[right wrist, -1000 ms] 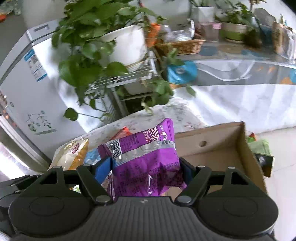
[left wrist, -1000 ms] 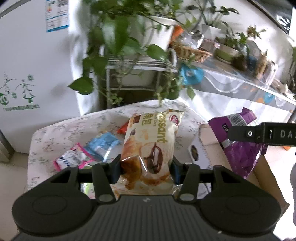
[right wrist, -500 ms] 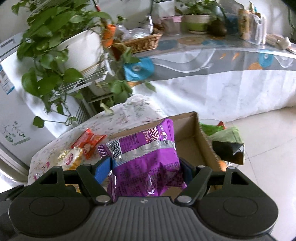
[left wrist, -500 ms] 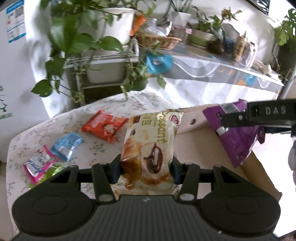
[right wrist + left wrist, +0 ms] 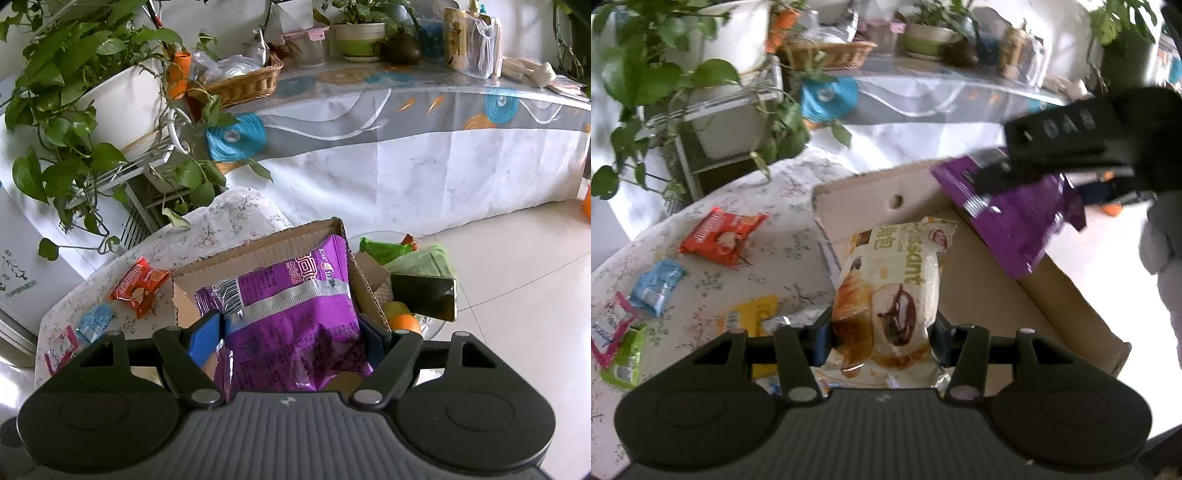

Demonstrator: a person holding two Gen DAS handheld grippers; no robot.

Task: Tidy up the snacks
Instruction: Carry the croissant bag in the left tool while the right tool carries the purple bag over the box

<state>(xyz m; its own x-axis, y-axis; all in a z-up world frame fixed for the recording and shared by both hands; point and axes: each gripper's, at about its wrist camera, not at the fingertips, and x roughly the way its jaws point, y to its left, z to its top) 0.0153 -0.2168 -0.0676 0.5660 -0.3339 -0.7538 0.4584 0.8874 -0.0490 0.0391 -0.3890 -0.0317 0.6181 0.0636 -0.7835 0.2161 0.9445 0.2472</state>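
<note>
Left gripper (image 5: 882, 343) clamped on croissant pack (image 5: 890, 288), right gripper (image 5: 291, 339) on purple bag (image 5: 295, 325). Both mid-frame over cardboard box (image 5: 982, 295), probably for dropping in. Other snacks lower left on table (image 5: 790, 243).

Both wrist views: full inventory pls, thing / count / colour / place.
croissant pack: 1, cream, in left gripper above box
purple bag: 1, purple, in right gripper above box
cardboard box: 1, brown, beside table
loose packets: orange, blue, yellow, pink, green, on floral table
wicker basket: 1, tan, far counter
left gripper: shut on croissant pack
right gripper: shut on purple bag
</note>
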